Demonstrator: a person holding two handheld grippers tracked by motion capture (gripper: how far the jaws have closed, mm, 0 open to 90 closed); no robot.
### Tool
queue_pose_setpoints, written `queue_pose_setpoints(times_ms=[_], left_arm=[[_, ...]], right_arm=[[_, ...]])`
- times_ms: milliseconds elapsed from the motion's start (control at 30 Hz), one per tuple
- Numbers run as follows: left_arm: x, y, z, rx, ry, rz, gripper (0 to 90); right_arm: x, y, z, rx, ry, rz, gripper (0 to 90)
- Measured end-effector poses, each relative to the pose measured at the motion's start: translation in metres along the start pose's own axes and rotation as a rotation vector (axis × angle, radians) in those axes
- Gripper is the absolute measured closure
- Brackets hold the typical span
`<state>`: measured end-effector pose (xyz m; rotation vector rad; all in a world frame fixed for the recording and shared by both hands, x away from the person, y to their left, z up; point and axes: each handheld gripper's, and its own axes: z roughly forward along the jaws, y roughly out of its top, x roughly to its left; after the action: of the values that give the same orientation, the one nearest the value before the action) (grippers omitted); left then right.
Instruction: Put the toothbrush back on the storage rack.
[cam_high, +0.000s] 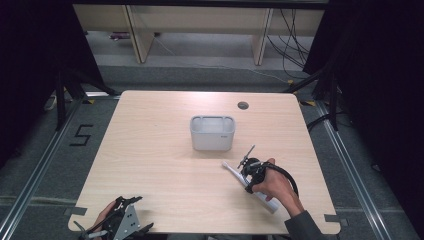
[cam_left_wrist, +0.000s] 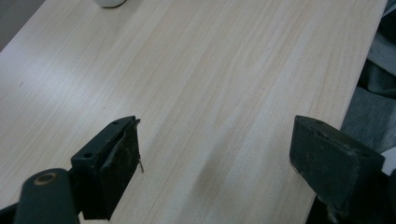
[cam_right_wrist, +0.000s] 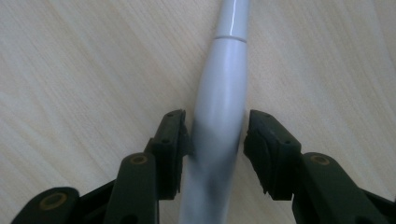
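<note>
A white electric toothbrush (cam_high: 265, 201) lies slantwise on the wooden table (cam_high: 165, 165), right of centre and near the front. My right gripper (cam_high: 248, 173) comes down on its middle. In the right gripper view the two black jaws press the handle (cam_right_wrist: 222, 84) from both sides, so my right gripper (cam_right_wrist: 217, 135) is shut on it while it rests on the wood. My left gripper (cam_high: 131, 210) sits at the table's front left edge. Seen in its own view, the left gripper (cam_left_wrist: 219, 140) is wide open over bare wood.
A grey-white rectangular bin (cam_high: 212, 118) stands upright at the table's centre, just beyond the toothbrush's tip; its base (cam_left_wrist: 109, 2) peeks in at the top of the left gripper view. A round cable hole (cam_high: 243, 105) lies near the far edge.
</note>
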<state>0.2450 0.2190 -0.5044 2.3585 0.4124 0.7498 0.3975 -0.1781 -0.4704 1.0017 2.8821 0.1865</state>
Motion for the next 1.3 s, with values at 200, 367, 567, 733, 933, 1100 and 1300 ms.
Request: queue_pose_setpoints(times_ms=[200, 367, 567, 733, 933, 1100, 1300], left_arm=[[0.000, 0.000, 0.000, -0.001, -0.006, 0.002, 15.6], [0.000, 0.000, -0.001, 0.011, -0.012, 0.004, 15.6], [0.000, 0.000, -0.001, 0.012, -0.012, 0.004, 15.6], [0.000, 0.000, 0.000, 0.005, -0.009, 0.003, 15.6], [0.000, 0.000, -0.001, -0.003, -0.004, -0.001, 15.6], [-0.001, 0.000, 0.000, -0.009, 0.005, -0.005, 15.6], [0.000, 0.000, -0.002, 0.004, -0.011, 0.007, 15.6]], right_arm=[[-0.003, 0.001, 0.003, 0.023, 0.009, -0.005, 60.3], [-0.003, 0.002, 0.004, 0.036, 0.015, -0.004, 62.7], [-0.001, 0.007, 0.004, 0.063, 0.036, 0.004, 65.2], [-0.001, 0.010, 0.004, 0.080, 0.035, -0.002, 66.4], [-0.001, 0.011, 0.005, 0.080, 0.029, -0.038, 66.6], [-0.001, 0.009, 0.004, 0.080, 0.037, -0.035, 66.7], [0.000, 0.008, 0.004, 0.074, 0.032, -0.043, 66.8]])
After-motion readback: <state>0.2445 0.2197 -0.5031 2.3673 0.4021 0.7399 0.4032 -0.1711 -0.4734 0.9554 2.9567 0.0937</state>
